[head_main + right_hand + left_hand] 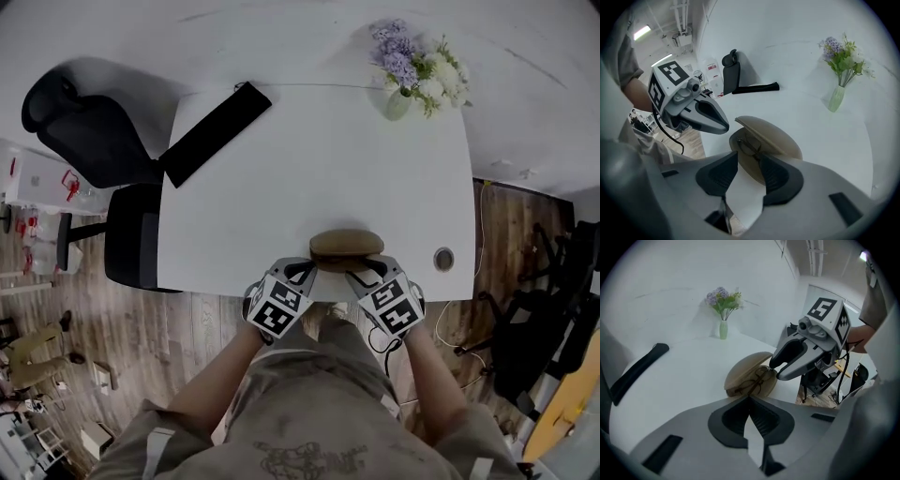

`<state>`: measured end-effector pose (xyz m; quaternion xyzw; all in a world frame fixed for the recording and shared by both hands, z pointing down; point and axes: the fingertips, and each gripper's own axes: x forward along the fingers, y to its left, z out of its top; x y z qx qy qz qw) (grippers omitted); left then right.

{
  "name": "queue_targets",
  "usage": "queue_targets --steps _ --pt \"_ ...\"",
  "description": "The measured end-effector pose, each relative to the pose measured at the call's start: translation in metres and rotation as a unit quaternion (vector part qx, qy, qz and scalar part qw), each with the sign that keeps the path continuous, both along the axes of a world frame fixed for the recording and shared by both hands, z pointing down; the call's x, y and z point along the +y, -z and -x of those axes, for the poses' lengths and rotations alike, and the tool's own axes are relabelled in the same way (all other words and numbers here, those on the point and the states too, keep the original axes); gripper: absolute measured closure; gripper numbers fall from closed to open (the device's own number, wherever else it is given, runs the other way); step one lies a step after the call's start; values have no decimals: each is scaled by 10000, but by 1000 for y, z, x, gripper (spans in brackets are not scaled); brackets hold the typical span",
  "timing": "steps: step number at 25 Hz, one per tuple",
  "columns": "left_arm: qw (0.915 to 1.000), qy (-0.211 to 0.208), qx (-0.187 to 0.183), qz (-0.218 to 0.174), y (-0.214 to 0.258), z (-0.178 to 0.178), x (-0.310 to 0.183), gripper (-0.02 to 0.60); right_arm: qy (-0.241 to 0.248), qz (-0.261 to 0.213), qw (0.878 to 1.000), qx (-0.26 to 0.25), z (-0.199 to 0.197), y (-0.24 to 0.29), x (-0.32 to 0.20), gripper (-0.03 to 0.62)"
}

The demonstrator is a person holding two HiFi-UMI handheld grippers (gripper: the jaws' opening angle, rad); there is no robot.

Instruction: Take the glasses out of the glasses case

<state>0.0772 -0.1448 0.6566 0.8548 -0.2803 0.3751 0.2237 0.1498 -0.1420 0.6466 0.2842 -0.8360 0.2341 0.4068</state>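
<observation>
Nearest the person, the left gripper (pixel 750 404) has its jaws drawn together on nothing, tips just beside the left end of the case (pixel 346 246). The right gripper (pixel 749 171) is narrowly parted, straddling the case's near rim. The open case sits at the table's (pixel 319 169) near edge, long axis running left to right. The glasses (pixel 757 379) lie inside along that axis, just ahead of the right gripper, which is better placed. Farther back stands a vase (pixel 397 103).
</observation>
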Motion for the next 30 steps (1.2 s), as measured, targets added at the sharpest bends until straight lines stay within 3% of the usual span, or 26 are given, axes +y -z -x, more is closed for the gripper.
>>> queue_targets --steps 5,17,22,25,30 --pt "9996 86 -73 263 -25 1 0 566 203 -36 9997 161 -3 -6 -12 421" --pt "9994 67 197 290 -29 0 2 565 1024 4 9911 847 12 -35 -14 421" --pt "9990 52 230 373 -31 1 2 565 1532 -67 9803 1242 13 -43 -8 493" --pt "9977 229 339 546 -30 3 0 565 1632 -63 9789 1231 14 -37 -4 536" --pt "9976 288 291 561 -24 4 -4 566 1292 387 9888 643 15 -11 8 553"
